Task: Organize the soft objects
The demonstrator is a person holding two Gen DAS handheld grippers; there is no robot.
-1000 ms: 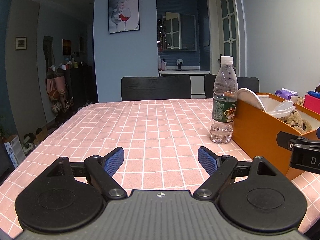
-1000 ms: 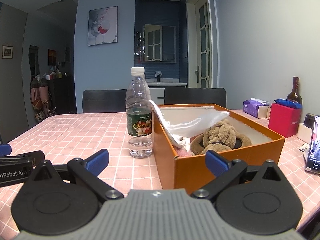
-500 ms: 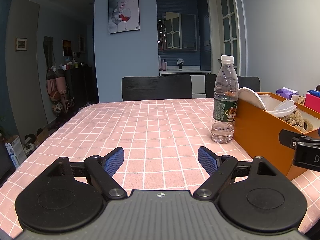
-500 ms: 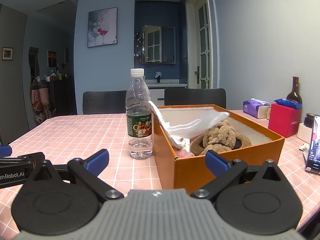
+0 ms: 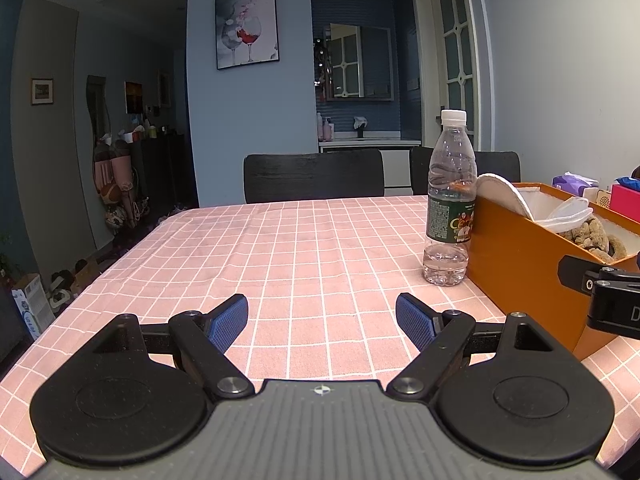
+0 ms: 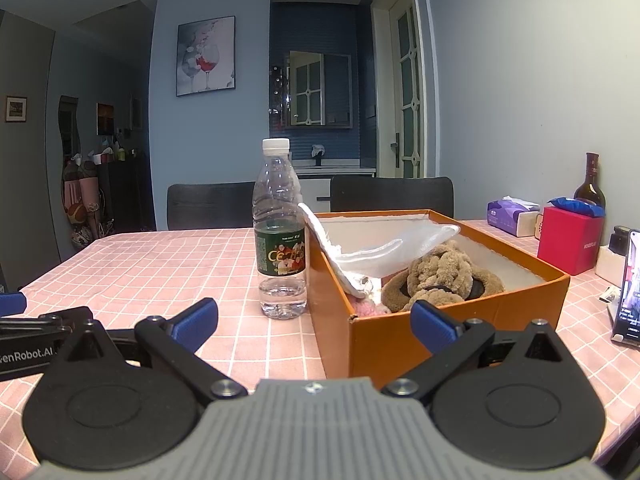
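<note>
Holding both of my tongs low over the pink checked tablecloth [image 5: 312, 248], I grip nothing with either. My left gripper [image 5: 321, 318] has its blue ribbed pads spread wide, with only bare cloth between them. My right gripper [image 6: 314, 320] is spread just as wide, and its right pad sits in front of the near wall of the open orange cardboard box [image 6: 452, 332], apart from it as far as I can tell.

Inside that box lies the fluffy brown plush toy [image 6: 440, 276], curled against the near wall, with a bit of pink soft stuff [image 6: 370, 309] tucked in the near left corner. Over them leans a white padded slipper [image 6: 332, 256], its heel rising above the box's left rim, and a crumpled clear plastic sheet [image 6: 404, 252] drapes beside it.

A clear plastic water bottle with a white cap and green label [image 6: 280, 236] stands upright just beside the box's left wall. Well to the right stand a red carton [image 6: 568, 240], a purple tissue pack [image 6: 508, 216] and a dark glass bottle [image 6: 590, 184].
</note>
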